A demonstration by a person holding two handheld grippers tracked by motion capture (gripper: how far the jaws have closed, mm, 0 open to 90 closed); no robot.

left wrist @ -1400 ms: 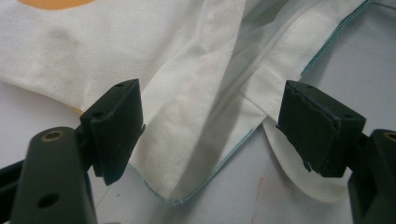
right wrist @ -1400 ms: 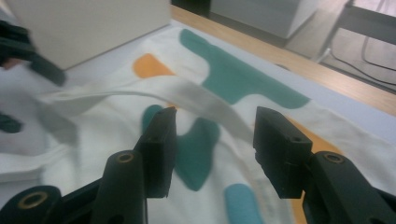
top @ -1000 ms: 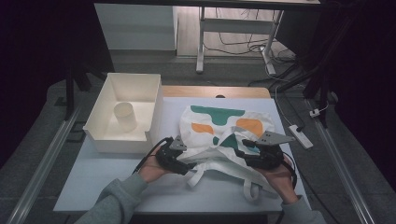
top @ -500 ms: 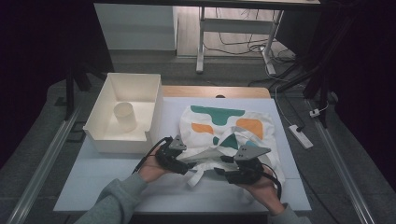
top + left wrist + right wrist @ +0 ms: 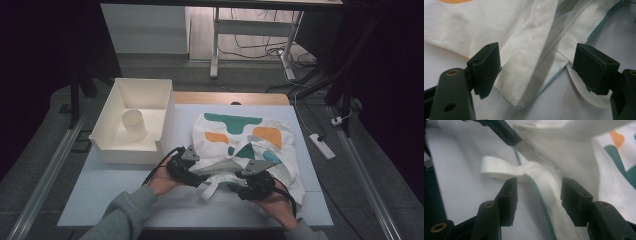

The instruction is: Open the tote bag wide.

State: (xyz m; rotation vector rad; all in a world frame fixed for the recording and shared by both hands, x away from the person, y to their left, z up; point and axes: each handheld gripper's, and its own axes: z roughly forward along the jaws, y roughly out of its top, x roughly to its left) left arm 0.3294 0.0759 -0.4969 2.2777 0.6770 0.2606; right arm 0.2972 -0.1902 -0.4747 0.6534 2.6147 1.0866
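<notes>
**Bag mouth staged between two open hand-held grippers**

Tote bag [image 5: 250, 145] lies flat on the counter [image 5: 110, 200], printed side up, mouth edge and straps toward the person. That puts the hem and handles right in front of both tools, which is presumably why it is oriented this way.

Left hand-held gripper [image 5: 192, 170]: jaws spread wide, nothing pinched. In the left gripper view a folded hem corner with teal piping [image 5: 524, 82] sits between the pads without touching either one. Looks parked there, ready to clamp the corner and anchor the bag.

Right hand-held gripper [image 5: 250, 182]: released too, and its jaws have just been opening a little. In the right gripper view the hem band [image 5: 544, 187] runs up between the pads with daylight on both sides. The white strap loop [image 5: 499, 168] lies just ahead of its left pad, flat on the counter. The left tool's jaw tip is visible beyond that, at the top of the view.

My read: both tools are lining up on the same mouth edge from opposite ends, so the fabric can be gripped at two points and pulled open or folded. No grasp yet on either side.

White bin [image 5: 135, 125] with a cup [image 5: 134, 122] inside sits well beyond the left tool, not involved.
</notes>
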